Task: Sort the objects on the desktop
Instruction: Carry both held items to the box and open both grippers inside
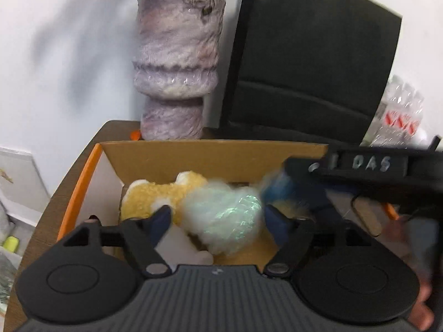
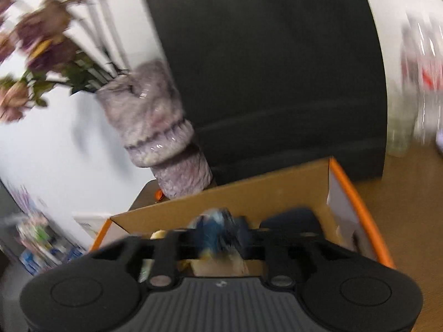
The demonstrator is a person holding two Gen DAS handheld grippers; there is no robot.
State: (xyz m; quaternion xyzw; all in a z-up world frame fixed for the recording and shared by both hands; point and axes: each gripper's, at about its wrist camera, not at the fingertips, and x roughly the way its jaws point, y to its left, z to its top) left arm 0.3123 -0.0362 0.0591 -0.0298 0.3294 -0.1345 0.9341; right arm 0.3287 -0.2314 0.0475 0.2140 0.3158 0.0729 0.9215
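Plush going into the cardboard box

Left view: left gripper fingers spread around the white fluffy toy inside — looks soft, light, squeeze its middle. Right view: right gripper pinching a blurry blue fuzzy thing over the box.

Orange-edged brown box, mottled purple vase.

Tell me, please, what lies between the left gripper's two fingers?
In the left wrist view, a white iridescent fluffy toy lies there, inside the cardboard box.
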